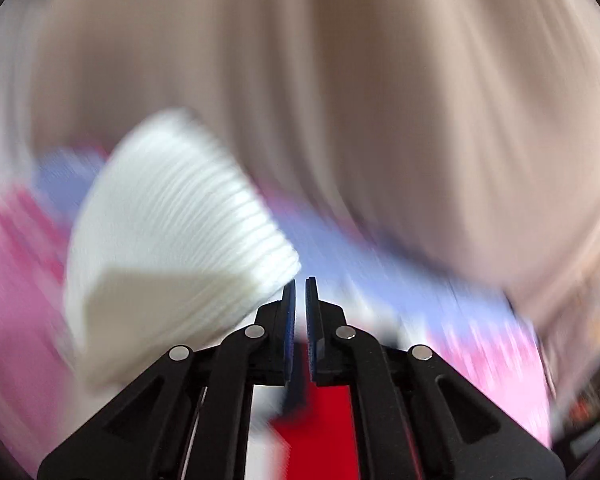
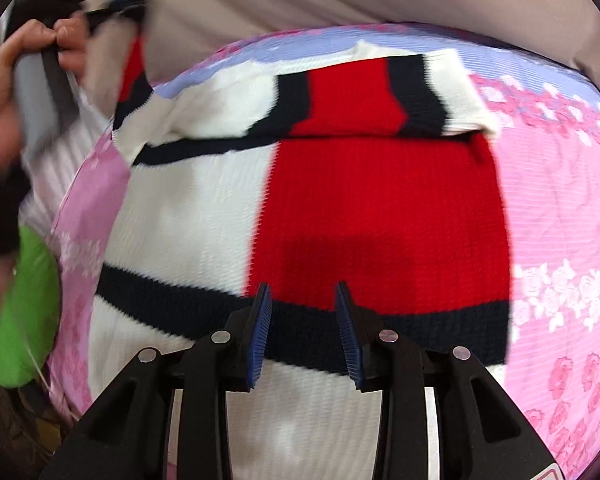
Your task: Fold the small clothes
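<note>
Right gripper (image 2: 303,330): nearest the lens at 6 o'clock, blue-padded fingers apart, holding nothing, over the sweater's navy band.
Sweater (image 2: 364,208): red, white and navy knit, spread on the pink floral bedsheet (image 2: 560,208), its far part folded over at 12 o'clock.
Left gripper (image 1: 300,312): fingers nearly together; a white ribbed cuff (image 1: 172,240) lies at 10 o'clock; whether it is pinched, cannot tell through blur.
Left hand (image 2: 16,80): at 10 o'clock.
Green item (image 2: 28,312): at 8 o'clock.
Writing: none legible.
</note>
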